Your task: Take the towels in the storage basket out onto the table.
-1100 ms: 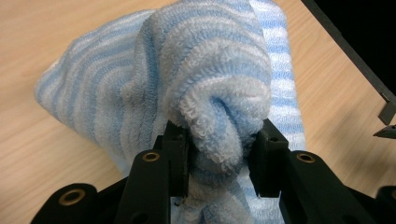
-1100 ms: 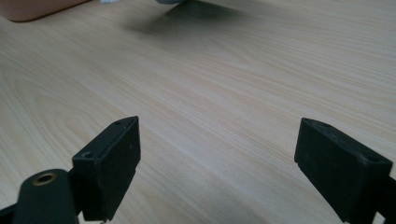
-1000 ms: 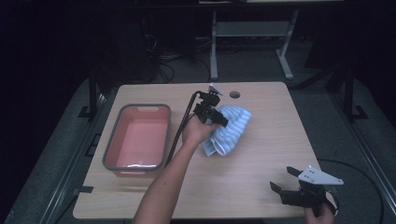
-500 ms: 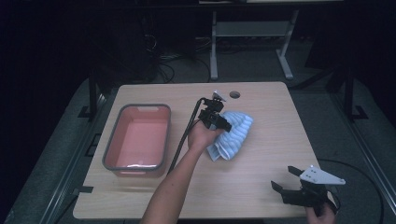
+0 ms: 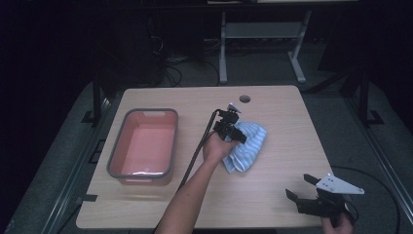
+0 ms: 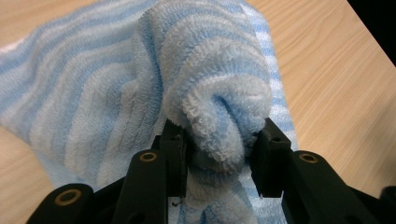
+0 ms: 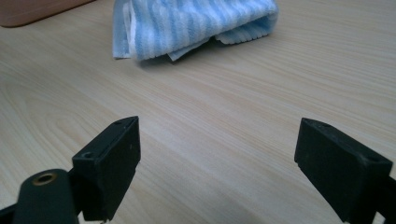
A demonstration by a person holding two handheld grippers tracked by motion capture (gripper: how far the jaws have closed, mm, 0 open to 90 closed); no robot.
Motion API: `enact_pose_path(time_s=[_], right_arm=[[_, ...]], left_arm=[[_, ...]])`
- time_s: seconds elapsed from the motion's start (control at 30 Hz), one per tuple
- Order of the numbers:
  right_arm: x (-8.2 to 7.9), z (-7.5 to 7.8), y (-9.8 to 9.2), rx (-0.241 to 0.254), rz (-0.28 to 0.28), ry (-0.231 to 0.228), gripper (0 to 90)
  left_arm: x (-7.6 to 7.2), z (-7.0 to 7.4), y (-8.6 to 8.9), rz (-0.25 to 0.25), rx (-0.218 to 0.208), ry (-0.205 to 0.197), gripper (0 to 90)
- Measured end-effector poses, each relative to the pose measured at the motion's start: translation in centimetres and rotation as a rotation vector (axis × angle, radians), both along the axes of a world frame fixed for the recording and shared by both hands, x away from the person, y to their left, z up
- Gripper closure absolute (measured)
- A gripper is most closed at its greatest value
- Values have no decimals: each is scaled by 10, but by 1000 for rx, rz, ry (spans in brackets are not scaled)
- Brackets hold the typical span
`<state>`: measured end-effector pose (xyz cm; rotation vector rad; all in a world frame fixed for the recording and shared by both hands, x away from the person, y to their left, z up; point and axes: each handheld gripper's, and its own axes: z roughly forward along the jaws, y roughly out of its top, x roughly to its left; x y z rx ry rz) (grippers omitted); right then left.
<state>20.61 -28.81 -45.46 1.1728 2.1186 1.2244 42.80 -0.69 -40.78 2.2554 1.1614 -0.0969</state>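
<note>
While my left hand-held gripper (image 5: 233,132) sits low over the middle of the surface (image 5: 272,195), its jaws are pinched onto a bunched fold of the blue and white striped towel (image 5: 248,146). Through the left gripper view I see that fold (image 6: 219,107) squeezed between the two black pads, rolled up into a thick loop of terry cloth, with the rest of the towel spread flat on the wood behind it. The grip is narrow and the cloth fills the gap from pad to pad.

From the high view, the towel lies a little right of centre on the surface, with the hand (image 5: 214,148) that carries the left hand-held gripper resting at its near left edge. The grey-rimmed pink tub (image 5: 114,156) stands on the left part of the surface, well apart from the towel, with its long side running away from me.

My right hand-held gripper (image 5: 302,187) is at the near right corner of the surface, well apart from the towel. Its jaws stand wide with nothing between them. In the right gripper view I look across bare wood (image 7: 210,140) to the folded towel (image 7: 196,23) farther off, and a corner of the tub (image 7: 37,11) shows at the top left.
</note>
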Motion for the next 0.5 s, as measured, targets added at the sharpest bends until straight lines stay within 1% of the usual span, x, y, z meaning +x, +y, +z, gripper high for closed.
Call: enact_pose_path(time_s=[0.03, 0.07, 0.13, 0.2, 0.27, 0.3, 0.33, 0.37, 0.5], right_arm=[[0, 0, 1, 2, 1, 0, 137], [0, 0, 1, 1, 6, -1, 138], [1, 0, 2, -1, 9, 4, 137], [1, 0, 2, -5, 11, 7, 137], [0, 0, 3, -5, 11, 6, 137], [0, 0, 3, -3, 8, 5, 138], [0, 0, 3, -3, 10, 4, 137], [0, 0, 3, -2, 12, 2, 137], [0, 0, 5, -1, 11, 4, 137]], left_arm=[[0, -2, 0, -1, 7, -1, 622], [-1, -4, 0, 10, -2, -6, 619], [-2, -7, 1, 15, -15, -7, 610], [-3, -10, 2, 24, -15, -10, 600], [-4, -13, 3, 15, -14, -16, 579], [-6, -13, 3, 23, -21, -18, 564], [-7, -14, 3, 21, -23, -19, 552], [-7, -15, 3, 25, -22, -17, 544], [-10, -11, 4, 4, 3, -37, 480]])
